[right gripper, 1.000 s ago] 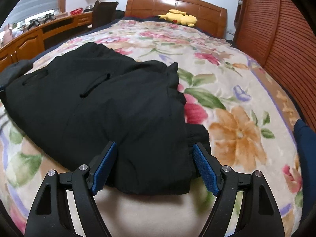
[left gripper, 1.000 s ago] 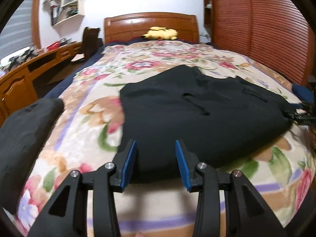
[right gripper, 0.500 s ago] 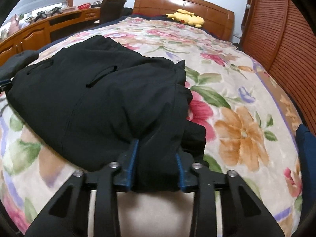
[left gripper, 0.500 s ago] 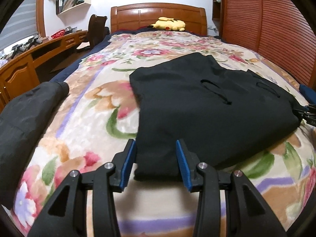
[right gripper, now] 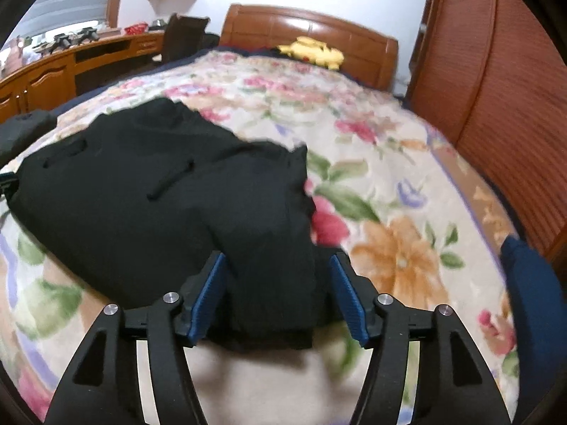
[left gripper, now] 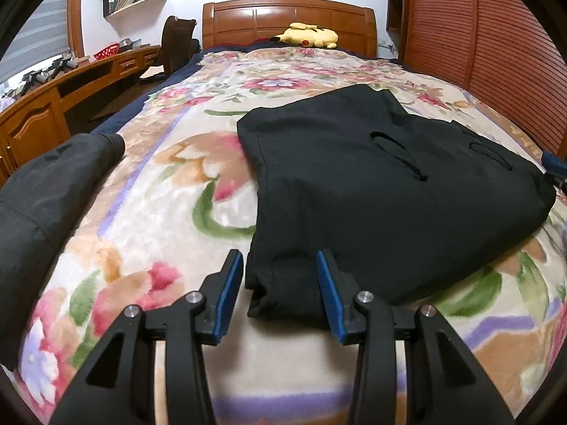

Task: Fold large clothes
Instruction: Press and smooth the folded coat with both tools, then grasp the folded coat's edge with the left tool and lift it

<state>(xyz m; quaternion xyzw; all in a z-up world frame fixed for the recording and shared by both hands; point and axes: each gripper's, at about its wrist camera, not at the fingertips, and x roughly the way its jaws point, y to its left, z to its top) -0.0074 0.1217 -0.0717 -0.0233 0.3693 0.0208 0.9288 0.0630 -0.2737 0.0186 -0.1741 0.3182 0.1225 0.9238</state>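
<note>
A black garment (left gripper: 389, 184) lies folded flat on the flowered blanket (left gripper: 159, 194) of a bed. My left gripper (left gripper: 280, 283) stands open astride the garment's near left corner, its blue pads clear of the cloth. In the right wrist view the same garment (right gripper: 141, 205) fills the left half, and its near right corner is bunched into a thick fold. My right gripper (right gripper: 278, 290) straddles that fold. Its jaws are opening, with the cloth between them but not pinched.
A second dark garment (left gripper: 46, 191) lies at the bed's left edge. A yellow plush toy (left gripper: 306, 35) rests by the wooden headboard (left gripper: 287, 17). A wooden desk (left gripper: 35, 120) runs along the left, a slatted wooden wall (left gripper: 478, 53) along the right. A blue cloth (right gripper: 531, 283) lies at the near right.
The right gripper closed on the garment's near right corner half a second ago, then let go and lifted slightly. The left gripper settled lower around the left corner, its gap unchanged.
</note>
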